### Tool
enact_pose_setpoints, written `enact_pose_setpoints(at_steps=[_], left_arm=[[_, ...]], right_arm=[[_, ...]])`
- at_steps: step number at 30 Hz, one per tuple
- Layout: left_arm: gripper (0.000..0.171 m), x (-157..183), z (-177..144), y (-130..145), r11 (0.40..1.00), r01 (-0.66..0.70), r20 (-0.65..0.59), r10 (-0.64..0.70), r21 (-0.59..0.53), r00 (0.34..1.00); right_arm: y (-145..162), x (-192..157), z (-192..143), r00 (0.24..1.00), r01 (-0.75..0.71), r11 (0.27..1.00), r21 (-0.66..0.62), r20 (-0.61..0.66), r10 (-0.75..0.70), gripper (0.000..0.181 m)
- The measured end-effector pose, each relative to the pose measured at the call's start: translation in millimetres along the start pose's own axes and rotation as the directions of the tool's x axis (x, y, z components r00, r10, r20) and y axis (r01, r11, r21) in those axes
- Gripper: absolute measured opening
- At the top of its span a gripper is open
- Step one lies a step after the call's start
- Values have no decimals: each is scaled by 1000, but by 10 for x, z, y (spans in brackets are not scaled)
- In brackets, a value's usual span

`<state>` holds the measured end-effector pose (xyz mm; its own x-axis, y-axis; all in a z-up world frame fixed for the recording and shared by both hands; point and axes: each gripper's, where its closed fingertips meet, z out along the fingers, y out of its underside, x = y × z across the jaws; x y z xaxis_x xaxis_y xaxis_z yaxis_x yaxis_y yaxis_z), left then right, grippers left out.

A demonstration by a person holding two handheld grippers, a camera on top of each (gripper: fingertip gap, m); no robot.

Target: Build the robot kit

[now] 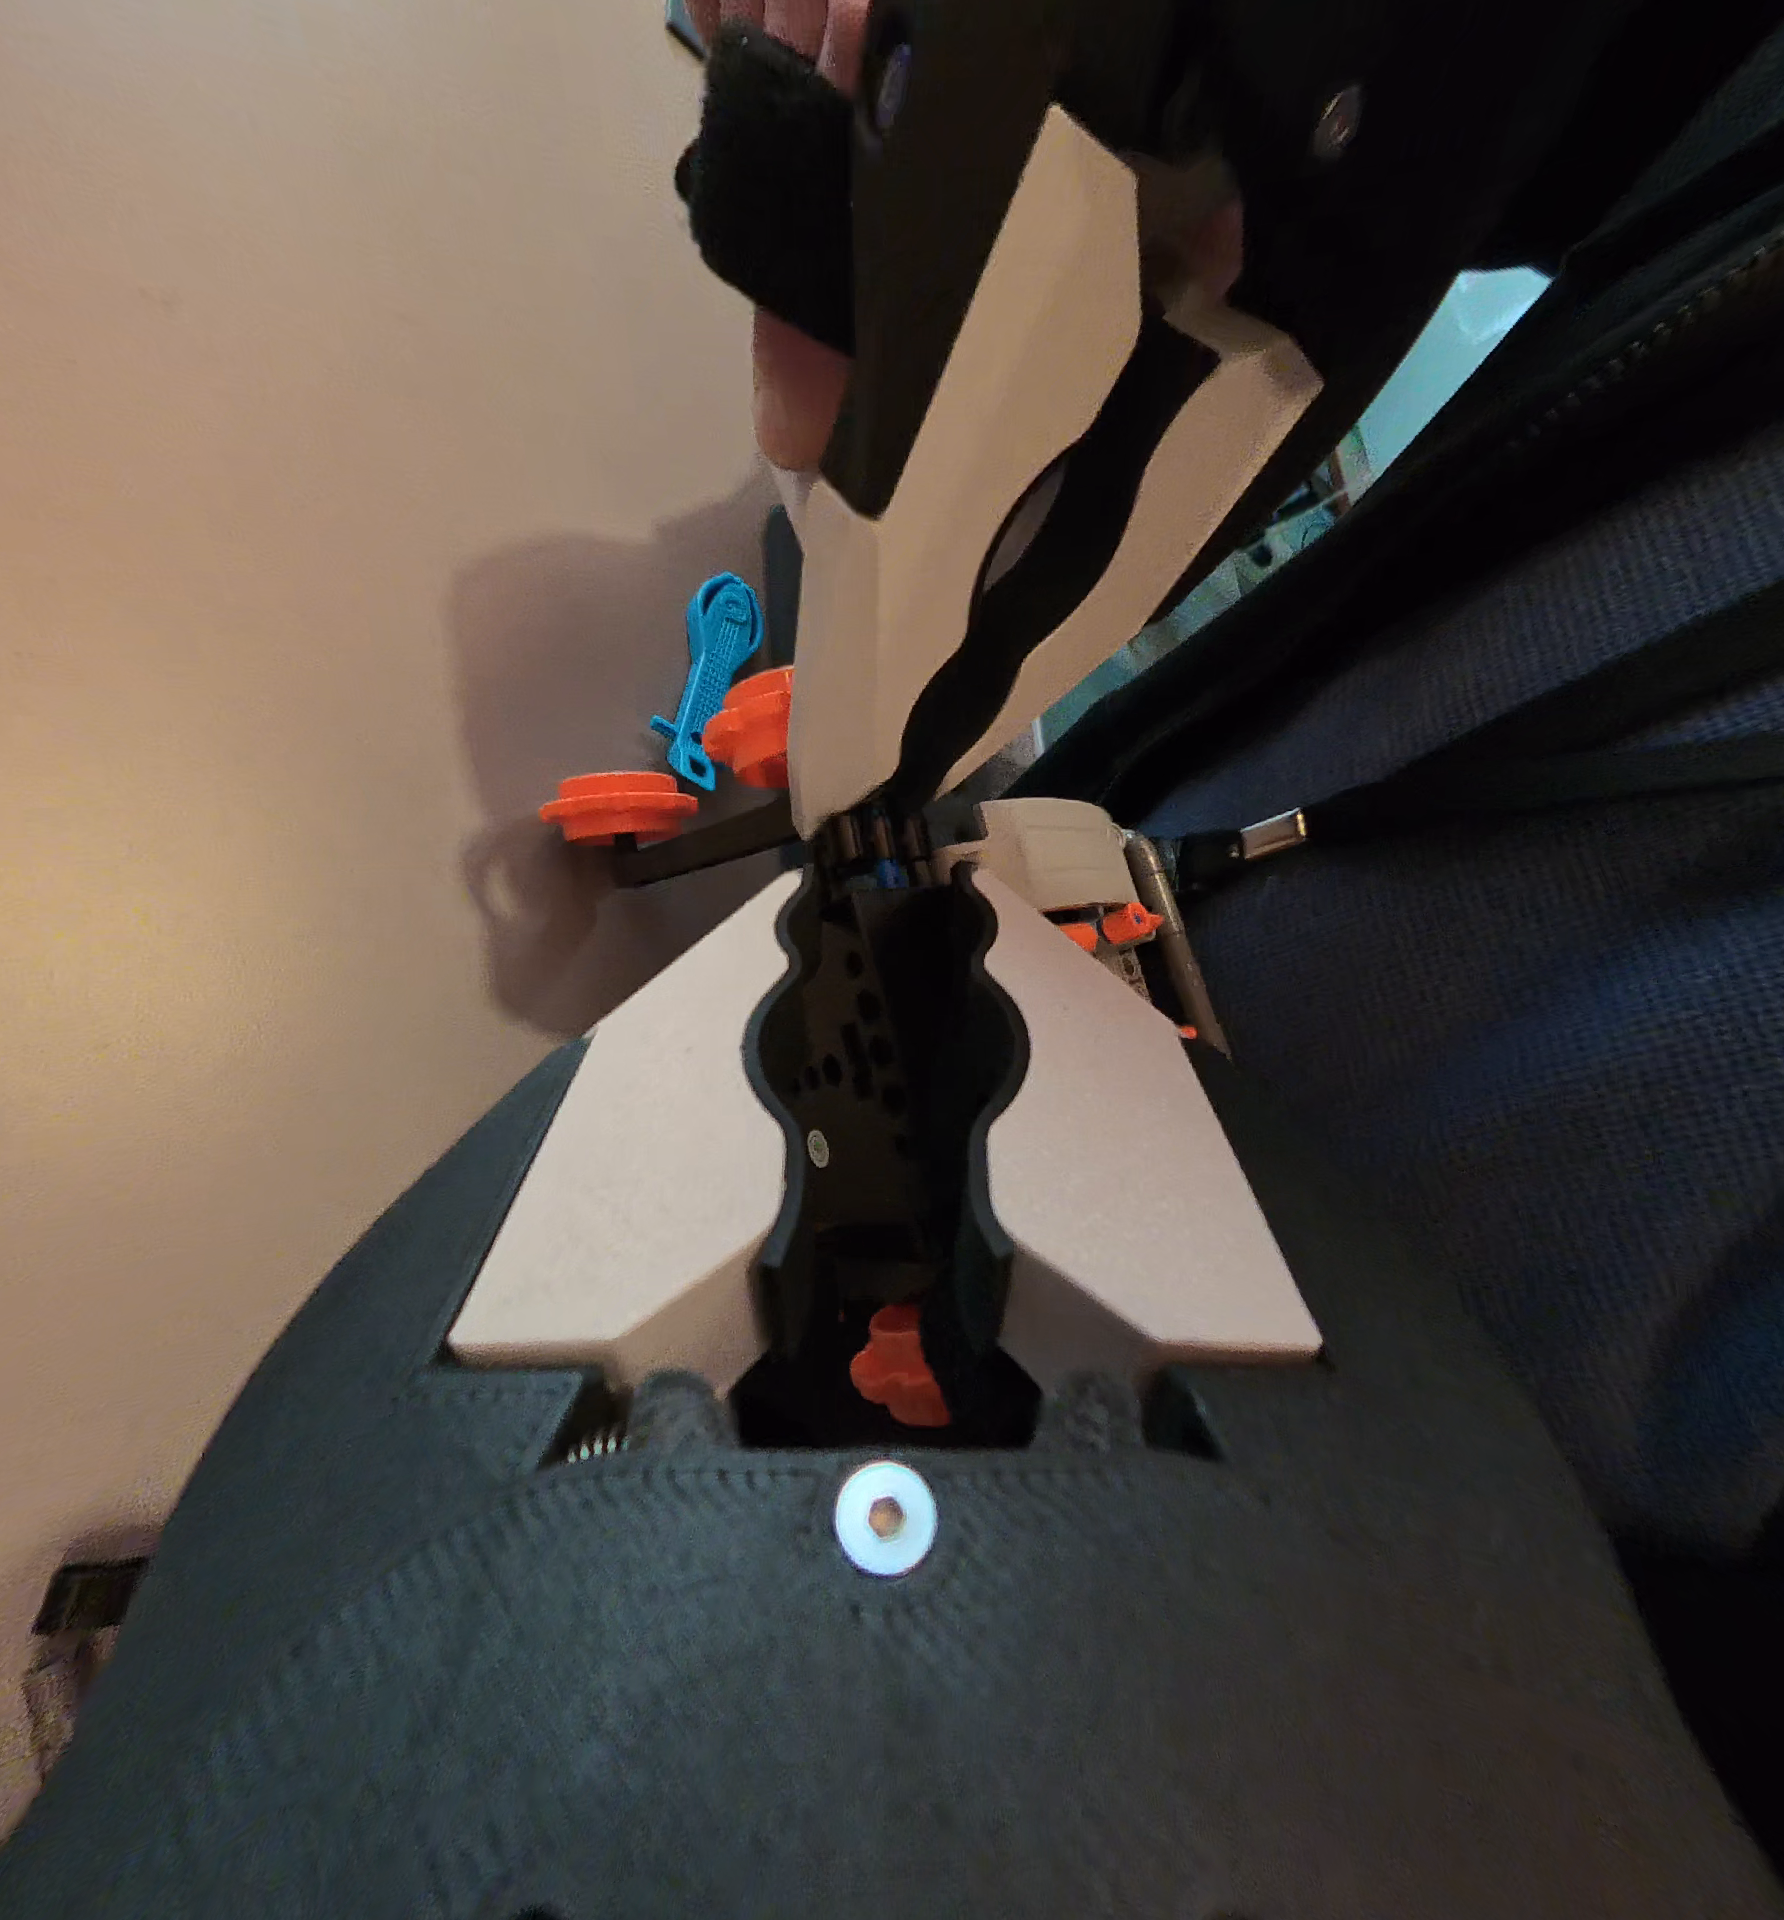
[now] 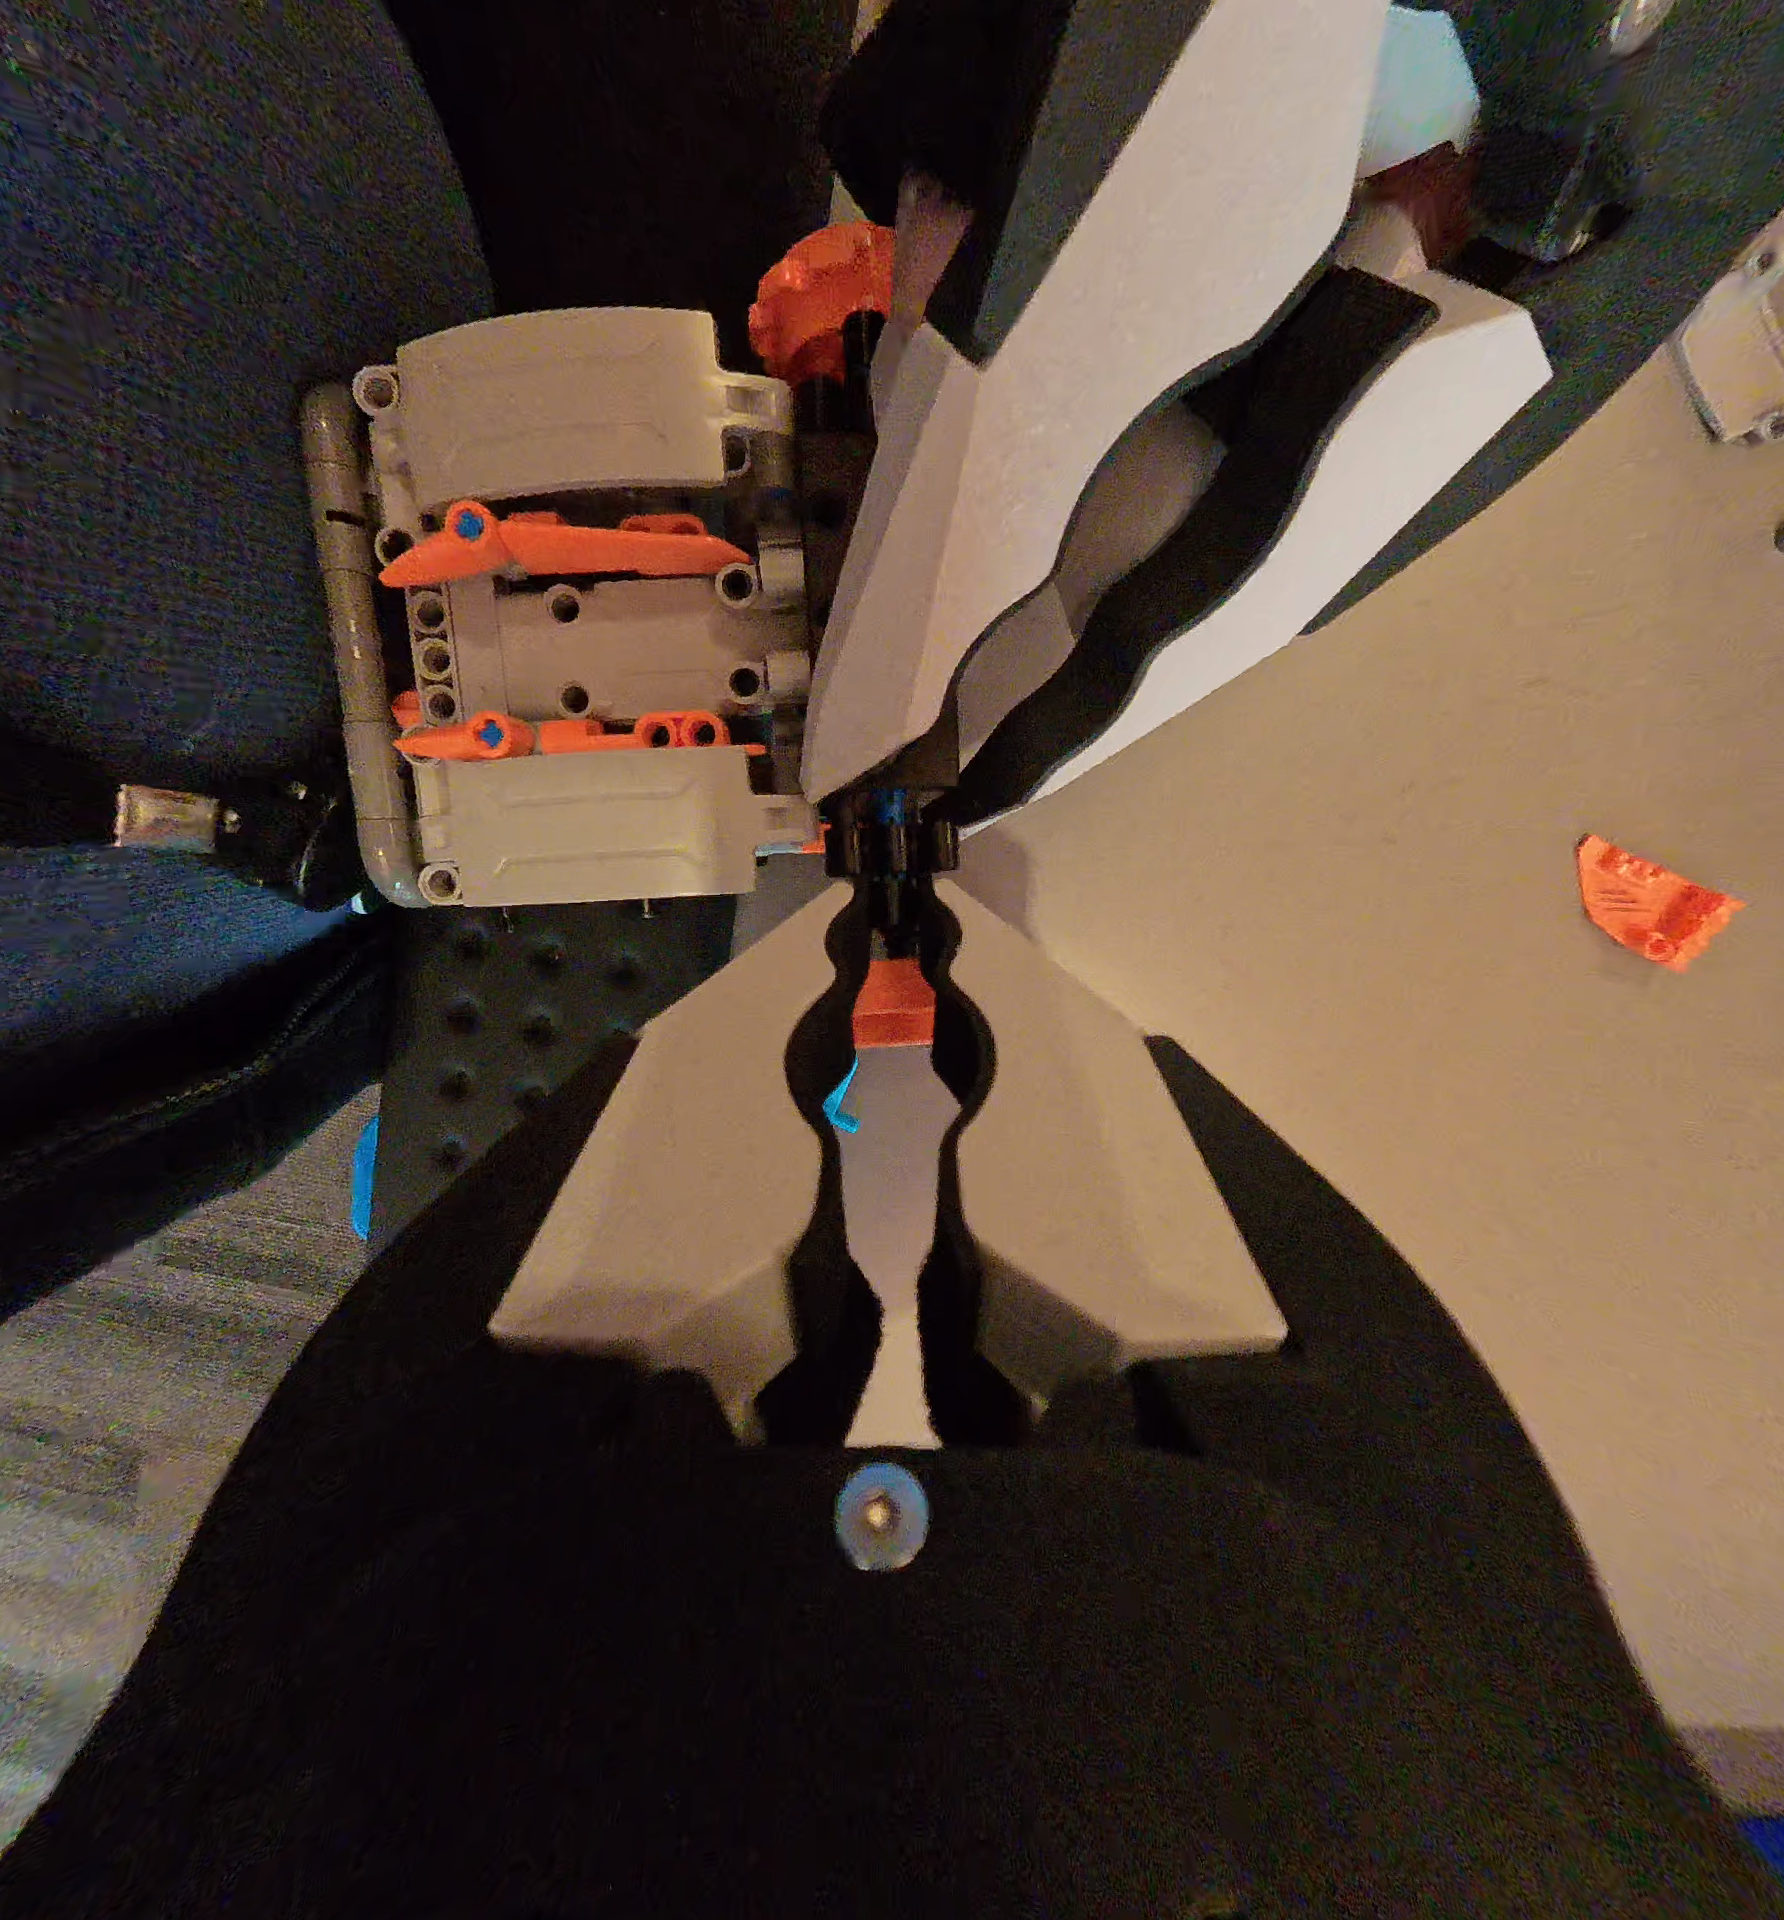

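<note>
A grey and white brick model with orange levers is held in the air close to a person's dark blue clothing. My left gripper is shut on the model's black perforated beam, which runs back between its fingers. My right gripper is shut on a small black connector with a blue pin at the model's edge. The two grippers meet tip to tip there. The right gripper enters the left wrist view from above, and the left gripper enters the right wrist view from the upper right.
On the beige table lie two orange discs, a blue tool and a black beam. An orange curved piece lies at the right and grey parts farther back. An orange knob sits on the model. My two grippers' fingertips are within a few centimetres of each other. My left gripper's tips are some 20 cm from the orange curved piece.
</note>
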<state>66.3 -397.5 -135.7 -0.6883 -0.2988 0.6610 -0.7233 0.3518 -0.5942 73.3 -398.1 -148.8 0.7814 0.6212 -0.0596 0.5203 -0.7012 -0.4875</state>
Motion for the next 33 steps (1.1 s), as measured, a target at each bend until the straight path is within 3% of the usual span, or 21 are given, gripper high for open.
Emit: enact_pose_setpoints(at_steps=[5,15,19,22,27,29,32,33], left_arm=[[20,21,1,-13,998,33,-36,-31,51,999],[11,58,41,-69,994,50,-54,-45,100,998],[1,129,115,-105,989,39,-100,-25,140,995],[0,134,105,-74,996,-20,-84,27,83,996],[0,23,-148,-126,988,-6,1,6,156,1000],[28,-43,-206,-101,987,20,12,-22,160,1000],[40,-42,-182,-47,992,68,-74,-60,108,995],[36,18,-158,-1,995,75,-124,-67,62,990]], right_arm=[[17,-26,3,998,9,999,-34,57,-7,5],[110,-66,-36,933,320,914,-247,-84,-350,5],[227,-121,-65,966,234,938,-255,-50,-255,4],[183,-84,-47,978,184,959,-217,-53,-200,5],[46,12,-63,973,133,988,-82,-182,-146,5],[-18,78,-58,955,153,987,-48,-252,-160,5],[-130,126,-38,921,210,977,-31,-330,-208,6],[-151,140,-39,906,232,972,-43,-354,-232,6]])
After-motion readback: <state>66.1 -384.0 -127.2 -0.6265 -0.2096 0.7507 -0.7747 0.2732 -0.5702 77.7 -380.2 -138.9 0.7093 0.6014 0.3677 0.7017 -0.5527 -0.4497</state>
